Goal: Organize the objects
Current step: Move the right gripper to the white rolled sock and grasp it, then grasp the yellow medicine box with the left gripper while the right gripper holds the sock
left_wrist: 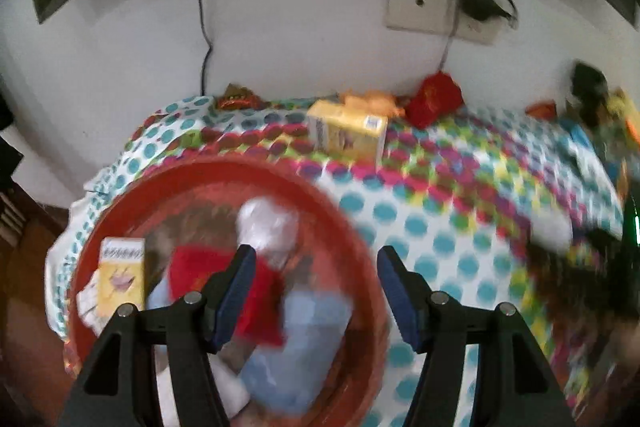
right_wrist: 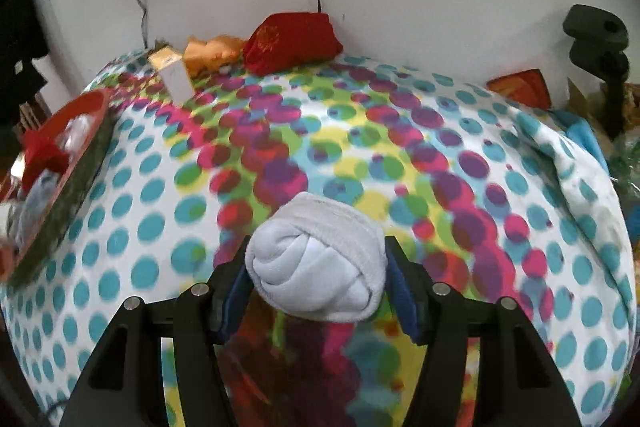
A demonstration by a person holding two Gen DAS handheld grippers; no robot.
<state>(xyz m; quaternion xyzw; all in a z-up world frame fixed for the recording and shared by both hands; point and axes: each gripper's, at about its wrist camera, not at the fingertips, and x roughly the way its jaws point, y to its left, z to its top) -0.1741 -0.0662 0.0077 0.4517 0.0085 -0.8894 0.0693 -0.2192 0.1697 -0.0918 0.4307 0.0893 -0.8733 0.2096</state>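
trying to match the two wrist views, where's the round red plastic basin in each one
Left wrist view: the round red plastic basin fills the lower left, under the open left gripper, with items inside.
Right wrist view: the basin is cut off at the left edge.
Shared landmark: the yellow cardboard box standing on the dotted cloth near the wall.

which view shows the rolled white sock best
The right wrist view: the rolled white sock sits sharp and centred between the right hand-held gripper's pads. The left wrist view does not show that sock, only blurred items in the red basin.
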